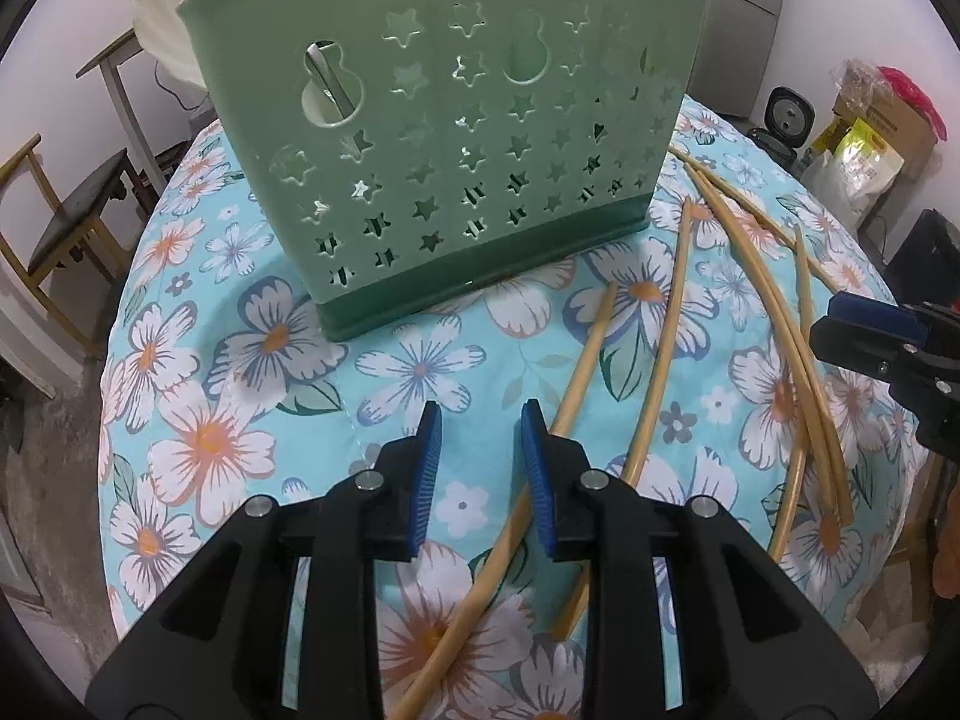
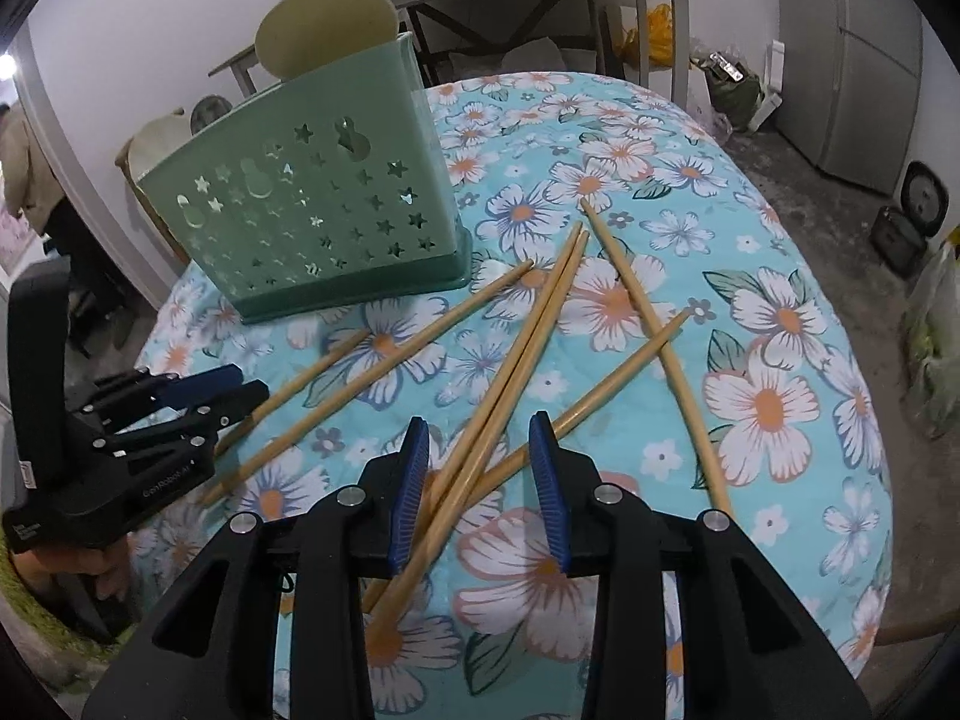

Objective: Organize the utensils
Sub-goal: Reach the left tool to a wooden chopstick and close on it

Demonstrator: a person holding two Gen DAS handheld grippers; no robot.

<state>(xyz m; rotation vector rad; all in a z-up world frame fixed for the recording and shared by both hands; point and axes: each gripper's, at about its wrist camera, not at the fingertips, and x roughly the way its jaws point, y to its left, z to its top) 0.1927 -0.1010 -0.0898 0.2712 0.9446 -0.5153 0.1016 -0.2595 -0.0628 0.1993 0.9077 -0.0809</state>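
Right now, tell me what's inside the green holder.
A pale round-headed utensil sticks out of the green holder, and a metallic handle shows through a cutout. The holder's wall hides the rest of what is inside.

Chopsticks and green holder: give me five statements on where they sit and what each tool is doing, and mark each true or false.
1. The green holder stands upright on the floral cloth. True.
2. All chopsticks are already in the holder. False: six lie loose on the cloth.
3. The left tool grips a chopstick. False: its pads are apart with only cloth between them.
4. The right tool is open above a pair of chopsticks. True.
5. The holder's wall is solid. False: it has star-shaped cutouts.
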